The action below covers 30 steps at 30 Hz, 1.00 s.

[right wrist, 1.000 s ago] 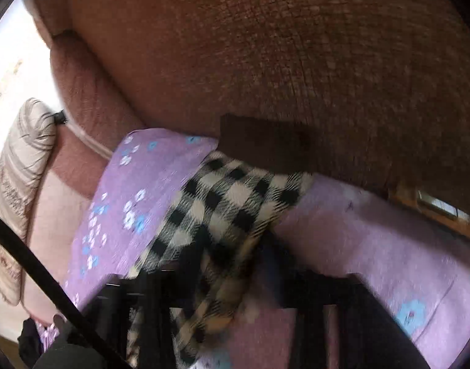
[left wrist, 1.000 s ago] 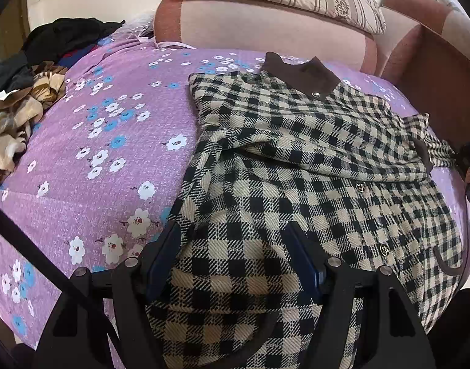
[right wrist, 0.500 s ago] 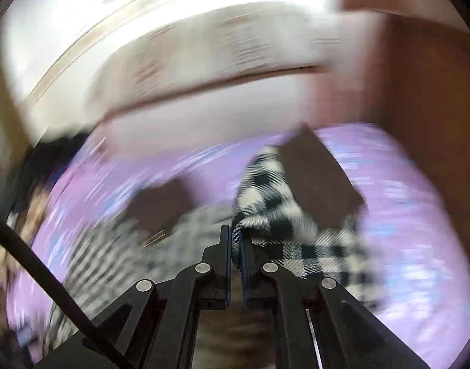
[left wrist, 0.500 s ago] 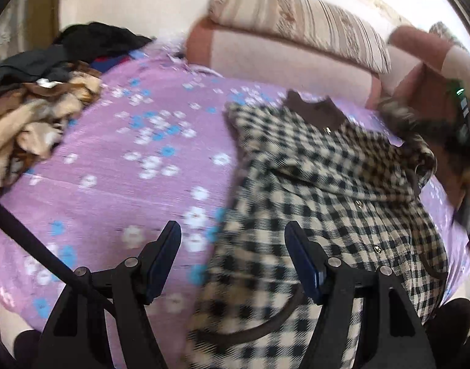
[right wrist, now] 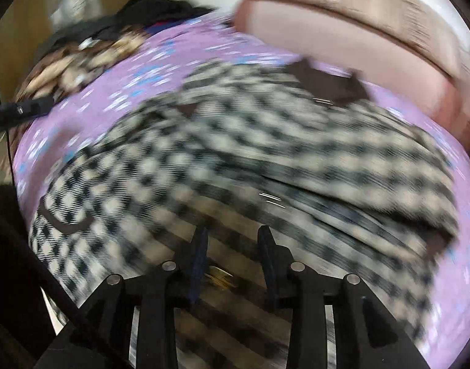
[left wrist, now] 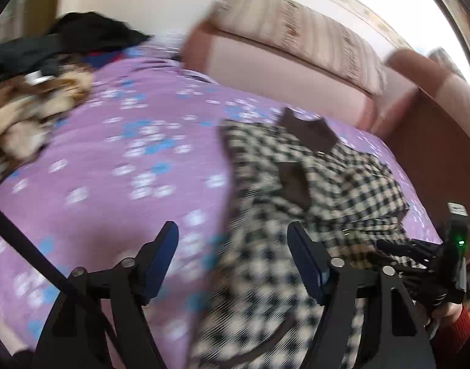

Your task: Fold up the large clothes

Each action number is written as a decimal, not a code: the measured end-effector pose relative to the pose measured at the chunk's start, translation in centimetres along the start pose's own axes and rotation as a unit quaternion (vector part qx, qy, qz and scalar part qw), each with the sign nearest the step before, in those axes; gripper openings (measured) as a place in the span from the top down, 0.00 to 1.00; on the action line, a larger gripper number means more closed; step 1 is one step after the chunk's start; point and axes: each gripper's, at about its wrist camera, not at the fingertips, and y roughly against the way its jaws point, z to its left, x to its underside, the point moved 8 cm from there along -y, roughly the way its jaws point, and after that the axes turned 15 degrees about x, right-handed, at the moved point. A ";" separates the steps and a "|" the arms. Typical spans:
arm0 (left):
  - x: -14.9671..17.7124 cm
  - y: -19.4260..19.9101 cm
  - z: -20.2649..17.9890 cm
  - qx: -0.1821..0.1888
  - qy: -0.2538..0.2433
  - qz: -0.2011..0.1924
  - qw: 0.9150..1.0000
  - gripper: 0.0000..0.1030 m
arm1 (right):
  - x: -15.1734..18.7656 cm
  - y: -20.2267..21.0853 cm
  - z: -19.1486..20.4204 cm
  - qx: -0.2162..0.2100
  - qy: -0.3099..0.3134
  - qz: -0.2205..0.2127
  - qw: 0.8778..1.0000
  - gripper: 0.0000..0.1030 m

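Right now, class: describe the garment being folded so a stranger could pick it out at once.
Find the purple flowered bedspread. The checked coat lies on its right side, before the sofa. Unlike the heaped clothes at far left, it is black-and-cream check with a brown collar.

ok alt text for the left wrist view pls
A black-and-cream checked coat with a brown collar lies partly folded on a purple flowered bedspread. The left tool hangs open above its near edge, holding nothing. A heap of clothes sits far left.

checked coat (left wrist: 342, 190): thick woven cloth, matt
bed cover (left wrist: 118, 166): thin printed cloth, smooth
gripper fingers (left wrist: 156, 259): matt black plastic
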 end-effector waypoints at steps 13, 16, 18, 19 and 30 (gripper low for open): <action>-2.4 -18.6 -5.7 0.036 -0.038 0.146 0.988 0.96 | 2.8 -0.9 -13.2 0.094 -0.194 0.011 0.976 0.63; -4.4 -16.8 -6.3 0.032 -0.054 0.108 0.992 0.96 | 2.1 -0.5 -14.7 0.105 -0.218 -0.002 0.970 0.63; -6.5 -14.9 -5.6 0.019 -0.057 0.073 0.996 0.96 | 1.0 0.2 -15.6 0.111 -0.232 -0.023 0.966 0.63; -7.1 -14.6 -5.1 0.012 -0.056 0.064 0.996 0.96 | 0.6 0.3 -16.0 0.114 -0.239 -0.030 0.964 0.63; -5.9 -15.9 0.2 -0.038 -0.033 0.090 0.995 0.90 | -5.3 -2.2 -16.3 0.092 -0.280 -0.044 0.955 0.63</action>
